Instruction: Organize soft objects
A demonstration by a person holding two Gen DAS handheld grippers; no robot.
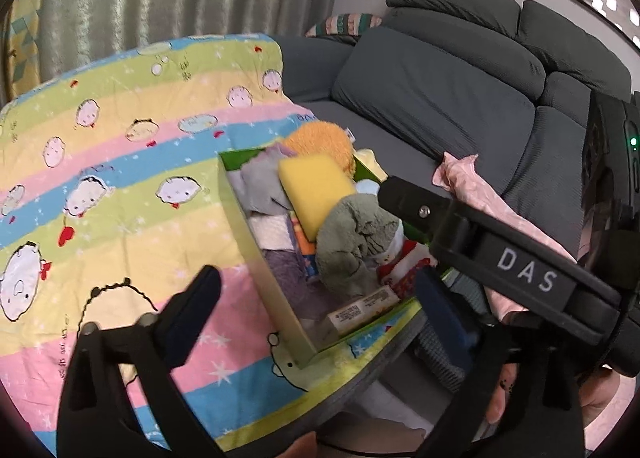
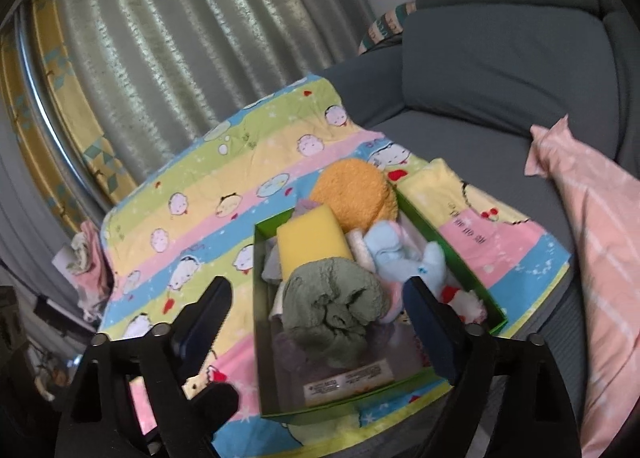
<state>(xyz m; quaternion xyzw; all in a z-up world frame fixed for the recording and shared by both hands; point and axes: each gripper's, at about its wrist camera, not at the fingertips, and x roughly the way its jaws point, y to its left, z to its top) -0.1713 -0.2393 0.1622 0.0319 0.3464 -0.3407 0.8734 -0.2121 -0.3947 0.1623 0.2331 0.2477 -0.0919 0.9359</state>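
Note:
A green cardboard box [image 2: 448,230] lies on a cartoon quilt and is full of soft things. Inside are a rolled green towel [image 2: 332,310], a yellow sponge [image 2: 312,246], an orange plush [image 2: 356,193], a light blue plush [image 2: 400,254] and a red-and-white sock [image 1: 404,262]. My right gripper [image 2: 318,318] hangs open over the box's near end, its pads clear of the towel. My left gripper [image 1: 320,318] is open over the box's near left wall [image 1: 256,246], holding nothing. The right gripper's housing marked DAS [image 1: 524,274] crosses the left wrist view above the towel [image 1: 356,242].
The striped cartoon quilt [image 1: 120,161] covers the left part of a grey sofa [image 1: 440,89]. A pink pillow [image 2: 600,238] lies on the seat to the right of the box. Grey curtains [image 2: 180,37] hang behind. A small heap of cloth [image 2: 88,258] sits past the quilt's left edge.

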